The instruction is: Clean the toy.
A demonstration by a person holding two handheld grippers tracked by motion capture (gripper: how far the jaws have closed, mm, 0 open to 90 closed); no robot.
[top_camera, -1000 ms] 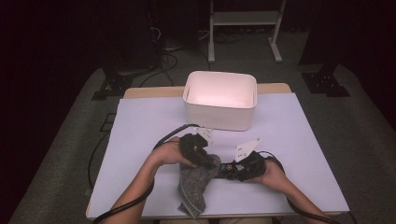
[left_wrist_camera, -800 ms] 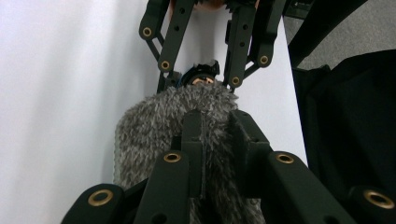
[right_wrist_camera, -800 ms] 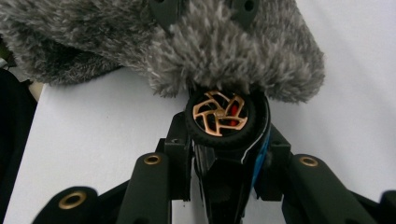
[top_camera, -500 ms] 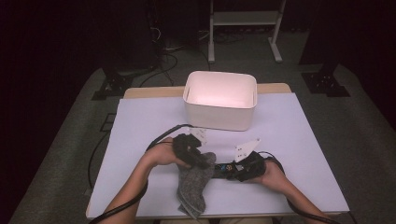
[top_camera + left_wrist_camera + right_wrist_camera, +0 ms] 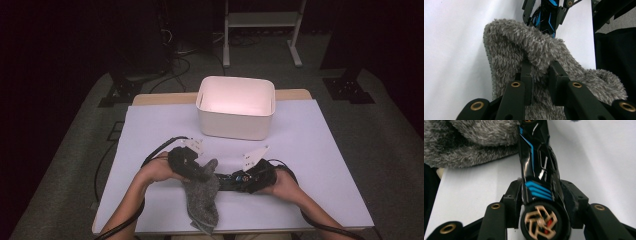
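Note:
A grey fuzzy cloth [image 5: 202, 197] hangs from my left gripper [image 5: 192, 170], which is shut on a fold of it [image 5: 524, 47] near the table's front edge. My right gripper [image 5: 235, 181] is shut on a glossy black toy car [image 5: 227, 180] with blue stripes [image 5: 536, 170], gripping it across its body with a wheel end facing the camera. The car's far end [image 5: 546, 15] touches the cloth [image 5: 474, 142] and is partly hidden under it. In their own views, the left gripper [image 5: 540, 72] and right gripper [image 5: 541, 192] have their jaws pressed on what they hold.
A white rectangular bin [image 5: 235, 107] stands at the back middle of the white table [image 5: 310, 150]. Cables trail from both grippers over the front edge. Dark floor and a metal stand lie beyond the table.
Both hands have drifted slightly left. The cloth has stayed against the front of the car, and both grips are unchanged.

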